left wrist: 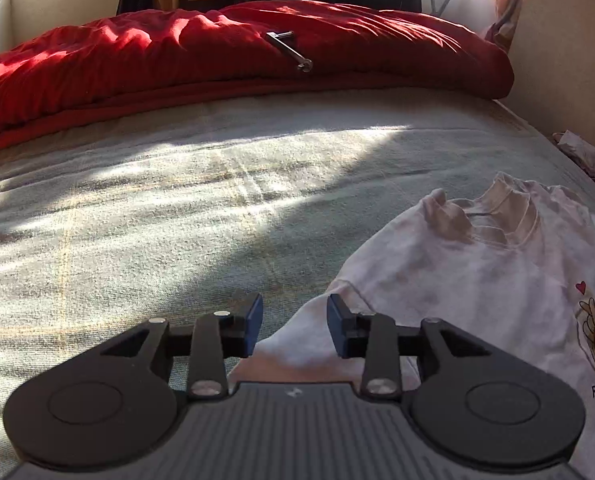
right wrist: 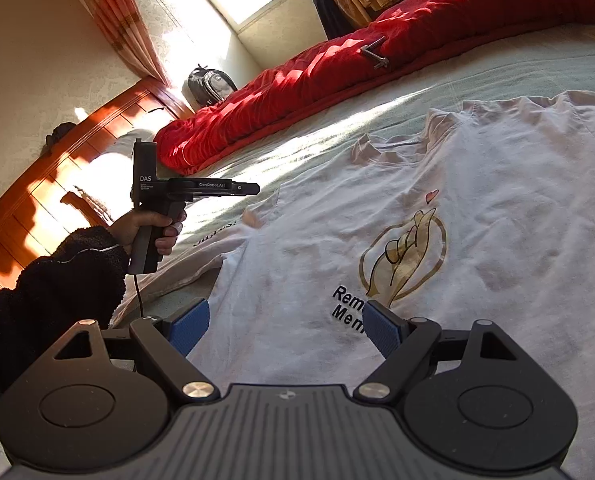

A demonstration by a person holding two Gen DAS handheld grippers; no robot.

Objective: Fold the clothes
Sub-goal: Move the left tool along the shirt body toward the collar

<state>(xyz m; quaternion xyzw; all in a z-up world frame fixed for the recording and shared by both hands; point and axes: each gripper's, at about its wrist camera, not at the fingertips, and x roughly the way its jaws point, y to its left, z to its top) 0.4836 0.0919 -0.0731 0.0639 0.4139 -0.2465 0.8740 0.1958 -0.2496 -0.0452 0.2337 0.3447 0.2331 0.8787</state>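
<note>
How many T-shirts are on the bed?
1: the white T-shirt lies spread flat on the bed, print up. Pale fabric beside its sleeve might be another garment; unclear.

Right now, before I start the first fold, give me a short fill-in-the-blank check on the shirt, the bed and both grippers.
1. The white T-shirt lies spread on the bed with its printed side facing ____.
2. The left gripper hovers over the shirt's ____.
3. The bunched duvet along the far side of the bed is ____ in colour.
4. The right gripper has its jaws ____, holding nothing.

Missing words: up; sleeve; red; open
</note>
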